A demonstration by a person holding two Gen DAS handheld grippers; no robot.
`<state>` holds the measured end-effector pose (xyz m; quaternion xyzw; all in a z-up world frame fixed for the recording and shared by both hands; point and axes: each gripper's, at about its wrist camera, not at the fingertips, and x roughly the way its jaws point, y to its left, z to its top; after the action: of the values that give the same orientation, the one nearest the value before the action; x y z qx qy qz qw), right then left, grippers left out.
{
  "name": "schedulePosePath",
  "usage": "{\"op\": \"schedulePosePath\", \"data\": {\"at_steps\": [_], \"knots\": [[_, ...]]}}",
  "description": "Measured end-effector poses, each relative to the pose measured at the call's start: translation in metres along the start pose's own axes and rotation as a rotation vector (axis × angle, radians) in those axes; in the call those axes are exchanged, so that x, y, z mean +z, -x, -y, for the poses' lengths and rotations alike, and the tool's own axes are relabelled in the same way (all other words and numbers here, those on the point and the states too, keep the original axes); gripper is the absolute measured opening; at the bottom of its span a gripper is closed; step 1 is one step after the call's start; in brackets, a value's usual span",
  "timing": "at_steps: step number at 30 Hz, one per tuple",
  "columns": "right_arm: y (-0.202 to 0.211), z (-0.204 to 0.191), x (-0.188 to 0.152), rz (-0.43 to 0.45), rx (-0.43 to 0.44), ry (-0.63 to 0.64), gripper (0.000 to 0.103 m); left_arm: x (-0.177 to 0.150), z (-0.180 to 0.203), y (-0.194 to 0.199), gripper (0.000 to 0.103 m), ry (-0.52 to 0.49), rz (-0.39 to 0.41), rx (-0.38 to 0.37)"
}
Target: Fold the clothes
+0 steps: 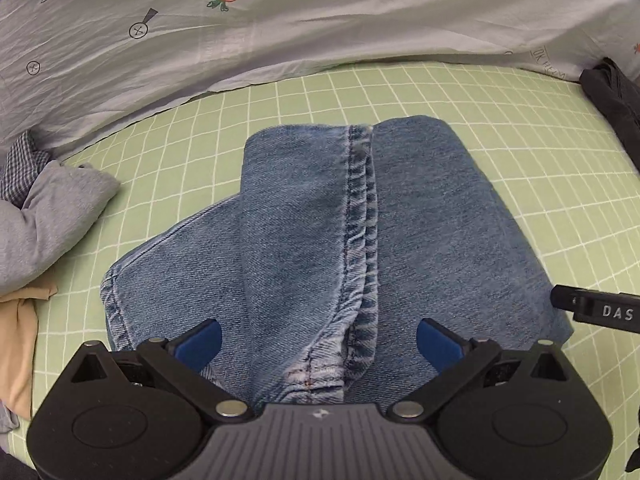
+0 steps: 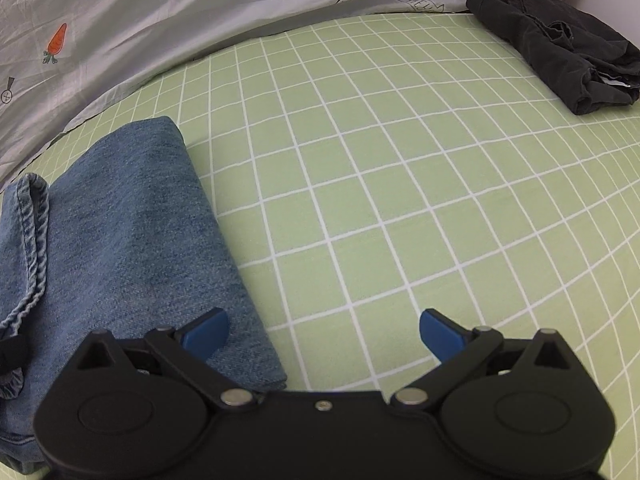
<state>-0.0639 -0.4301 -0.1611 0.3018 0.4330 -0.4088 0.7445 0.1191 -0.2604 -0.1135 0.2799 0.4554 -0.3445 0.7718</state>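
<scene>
Denim is filling my left view: folded jeans (image 1: 360,232) are lying on the green checked sheet (image 2: 400,200), seam up. Left gripper (image 1: 318,340) is hovering over their near edge, fingers spread wide, gripping nothing. Right gripper (image 2: 324,334) is straddling the jeans' right edge, likewise spread and empty; black garment (image 2: 560,52) is sitting well apart, seemingly set aside.

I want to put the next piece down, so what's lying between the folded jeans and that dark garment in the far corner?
Nothing: in the right wrist view only bare green checked sheet separates the jeans from the dark garment.
</scene>
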Motion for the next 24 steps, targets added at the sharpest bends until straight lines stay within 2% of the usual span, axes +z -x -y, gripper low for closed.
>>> {"op": "schedulePosePath", "data": {"at_steps": [1,2,3,4,5,6,8,11,13,15,17,20,22,24], "knots": [[0.001,0.000,0.000,0.000,-0.002,-0.002,0.103,-0.001,-0.003,-0.003,0.070,-0.001,-0.006,0.023],[0.001,-0.001,-0.001,0.000,-0.003,-0.003,0.103,-0.004,-0.010,-0.003,0.047,0.025,-0.010,0.012],[0.002,-0.003,-0.001,0.003,-0.001,0.003,0.103,-0.006,-0.017,-0.003,0.035,0.053,-0.013,0.001],[0.004,-0.005,-0.001,0.007,0.001,0.010,0.103,-0.008,-0.027,-0.001,0.029,0.097,0.002,-0.012],[0.005,-0.006,-0.002,0.010,0.003,0.017,0.103,-0.011,-0.037,0.003,0.014,0.146,0.017,-0.013],[0.006,-0.008,-0.002,0.013,0.005,0.023,0.103,-0.013,-0.048,0.006,0.011,0.196,0.032,-0.015],[0.008,-0.012,-0.003,0.020,0.009,0.037,0.103,-0.022,-0.073,0.017,0.007,0.326,0.059,-0.035],[0.012,-0.017,-0.004,0.031,0.015,0.057,0.103,-0.041,-0.110,0.035,0.007,0.534,0.093,-0.130],[0.014,-0.021,-0.005,0.037,0.019,0.070,0.103,-0.054,-0.131,0.049,0.007,0.646,0.105,-0.136],[0.016,-0.025,-0.006,0.044,0.023,0.084,0.103,-0.066,-0.142,0.056,0.007,0.687,0.120,-0.107],[0.020,-0.032,-0.008,0.057,0.035,0.115,0.103,-0.078,-0.152,0.046,0.009,0.721,0.109,-0.057],[0.021,-0.044,-0.010,0.066,0.027,0.174,0.103,-0.094,-0.168,0.021,0.023,0.787,0.016,-0.037],[0.023,-0.052,-0.012,0.072,0.025,0.210,0.103,-0.101,-0.178,0.025,0.026,0.811,0.023,-0.033],[0.026,-0.058,-0.013,0.080,0.029,0.243,0.103,-0.102,-0.183,0.030,0.041,0.791,0.034,-0.026]]}}
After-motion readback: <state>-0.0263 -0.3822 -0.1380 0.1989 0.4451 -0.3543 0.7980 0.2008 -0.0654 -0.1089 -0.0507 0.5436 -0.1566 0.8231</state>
